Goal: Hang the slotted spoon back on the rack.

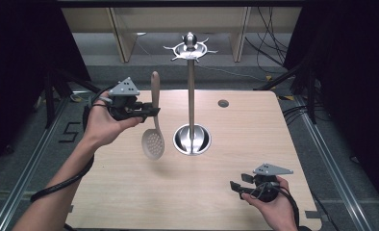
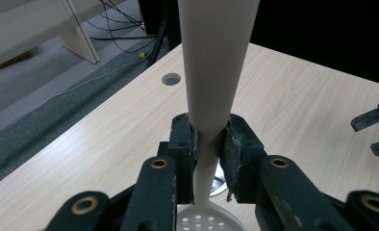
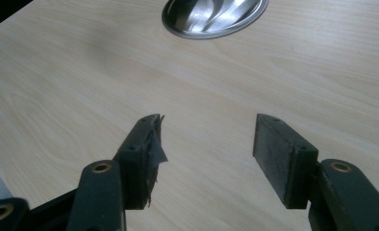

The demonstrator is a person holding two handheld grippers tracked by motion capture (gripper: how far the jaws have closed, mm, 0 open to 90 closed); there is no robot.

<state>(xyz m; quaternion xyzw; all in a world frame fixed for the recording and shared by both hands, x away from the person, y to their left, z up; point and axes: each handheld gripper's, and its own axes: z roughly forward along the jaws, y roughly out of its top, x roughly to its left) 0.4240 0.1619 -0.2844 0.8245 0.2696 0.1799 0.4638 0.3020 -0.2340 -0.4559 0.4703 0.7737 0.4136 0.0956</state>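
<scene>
— Between the jaws of the left tool (image 2: 208, 144), what is there?

— A pale skimmer (image 2: 211, 62), clamped by its handle. The jaws press it from both sides, partway along the handle. In the high view that tool (image 1: 151, 111) is held above the desk (image 1: 130, 192), and the skimmer (image 1: 154, 120) hangs upright from it: handle end above the jaws, round perforated bowl below them, clear of the desk top.

— And just beyond that tool?

— A metal stand (image 1: 191, 101), near the skimmer but not touching it. Its round base (image 1: 192, 139) sits on the desk at about the level of the skimmer's bowl, and its ring of hooks (image 1: 191, 48) is well above the tool.

— The other tool?

— The right tool (image 1: 235, 187) is released, with its jaws wide apart and nothing between them. It is low over the desk, well apart from the left one. In its own view the jaws (image 3: 207, 144) frame bare wood, with the stand's base (image 3: 214, 15) farther ahead.

— Anything past the stand?

— A small round hole (image 1: 223, 103) in the desk, on the far side of the stand from the left tool. In the left gripper view, the right tool's jaws (image 2: 377, 132) show far off at the edge.
</scene>
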